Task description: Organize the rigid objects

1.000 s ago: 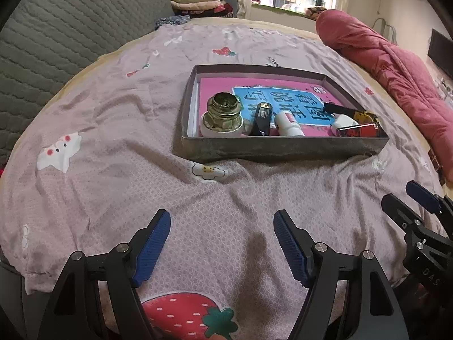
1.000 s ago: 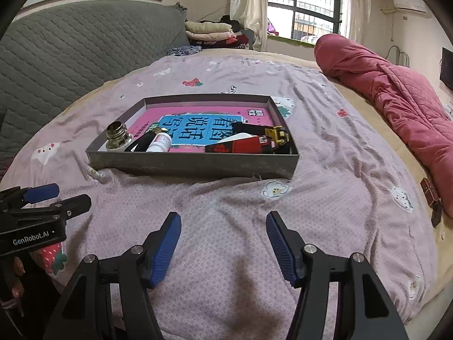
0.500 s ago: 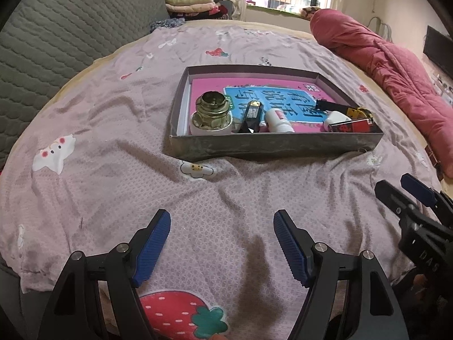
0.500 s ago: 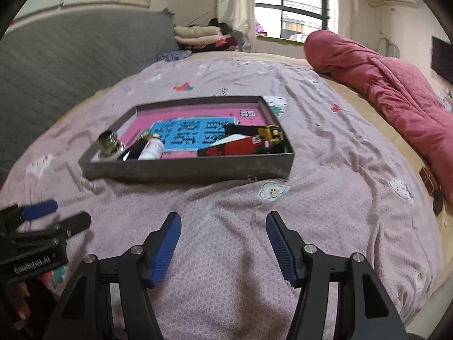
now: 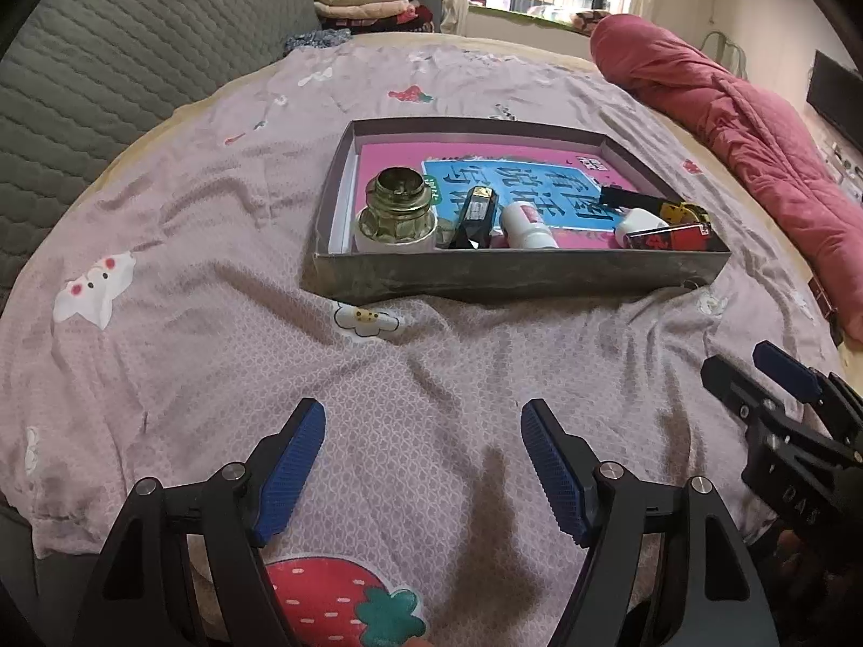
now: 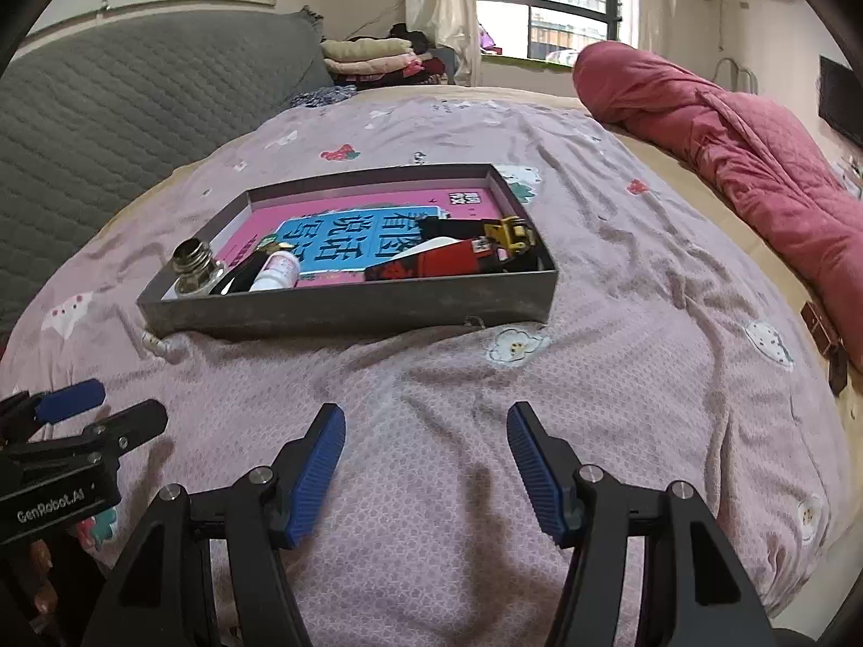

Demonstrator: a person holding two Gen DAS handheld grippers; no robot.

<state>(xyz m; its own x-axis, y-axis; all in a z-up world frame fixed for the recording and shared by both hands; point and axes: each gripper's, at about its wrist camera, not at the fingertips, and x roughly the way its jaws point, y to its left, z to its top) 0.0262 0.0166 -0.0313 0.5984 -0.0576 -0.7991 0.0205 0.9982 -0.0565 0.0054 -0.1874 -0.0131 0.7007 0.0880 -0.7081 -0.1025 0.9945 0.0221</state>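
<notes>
A shallow grey box (image 5: 518,272) (image 6: 350,307) lies on the bed with a pink and blue book (image 5: 518,178) (image 6: 345,229) flat in its bottom. On the book rest a glass jar (image 5: 396,210) (image 6: 194,267), a black lighter (image 5: 474,213), a white bottle (image 5: 526,226) (image 6: 280,272), a red pack (image 5: 669,237) (image 6: 431,267) and a yellow toy (image 6: 509,232). My left gripper (image 5: 423,463) (image 6: 97,404) is open over the sheet, well short of the box. My right gripper (image 6: 426,463) (image 5: 755,372) is open too, with nothing between its fingers.
A pink printed sheet (image 5: 216,296) covers the bed. A rolled red quilt (image 6: 728,145) lies along the right side. A grey quilted headboard (image 6: 135,97) stands at the left. Folded clothes (image 6: 372,54) sit under the window. A small brown object (image 6: 822,329) lies at the right edge.
Both grippers have drawn a little back and shifted view; the box sits slightly farther and more central. Both stay open. Nothing in the box has moved.
</notes>
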